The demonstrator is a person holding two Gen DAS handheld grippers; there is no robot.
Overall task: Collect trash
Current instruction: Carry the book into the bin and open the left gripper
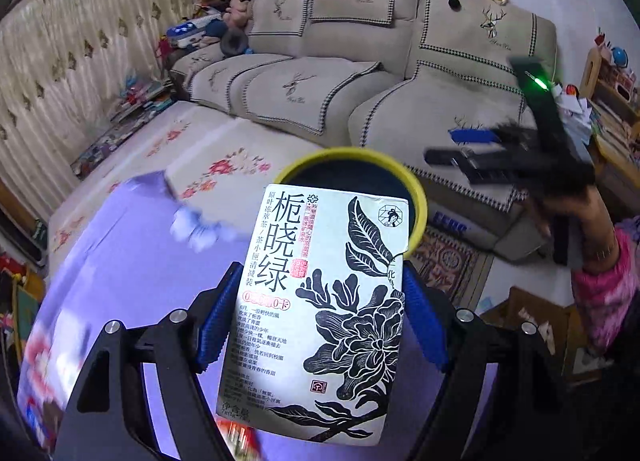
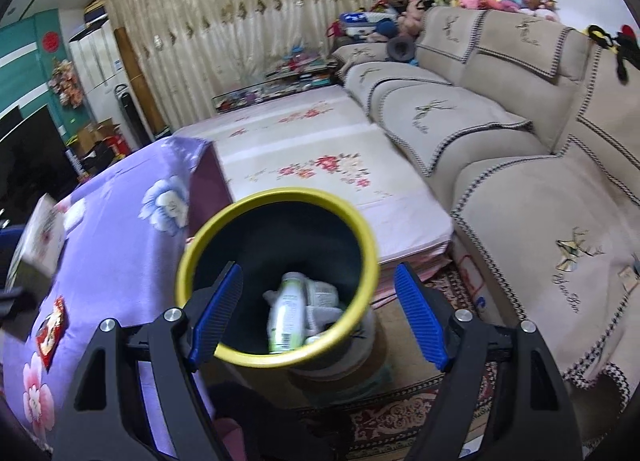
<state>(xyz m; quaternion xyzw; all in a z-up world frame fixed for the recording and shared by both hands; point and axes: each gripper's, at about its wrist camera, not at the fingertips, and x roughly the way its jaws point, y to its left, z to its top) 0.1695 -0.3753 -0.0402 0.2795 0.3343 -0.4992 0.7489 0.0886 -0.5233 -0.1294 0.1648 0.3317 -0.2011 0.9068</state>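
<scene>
My left gripper [image 1: 322, 269] is shut on a white tea carton [image 1: 320, 301] printed with black flowers. It holds the carton upright above the purple flowered tablecloth [image 1: 132, 261], just in front of the yellow-rimmed bin [image 1: 352, 155]. In the right wrist view the same carton [image 2: 42, 233] shows blurred at the left edge. My right gripper [image 2: 318, 269] is open and empty over the bin [image 2: 280, 195]. In the bin lie a white and green bottle [image 2: 286, 313] and crumpled wrappers [image 2: 324, 297]. The right gripper [image 1: 460, 147] is also seen blurred at the right of the left wrist view.
A red packet [image 2: 50, 331] lies on the tablecloth. A beige sofa [image 2: 500, 141] and a folded floral mat [image 2: 320, 165] stand beyond the bin, which rests on a patterned rug [image 2: 400, 417]. A hand in a pink sleeve [image 1: 600, 273] carries the right gripper.
</scene>
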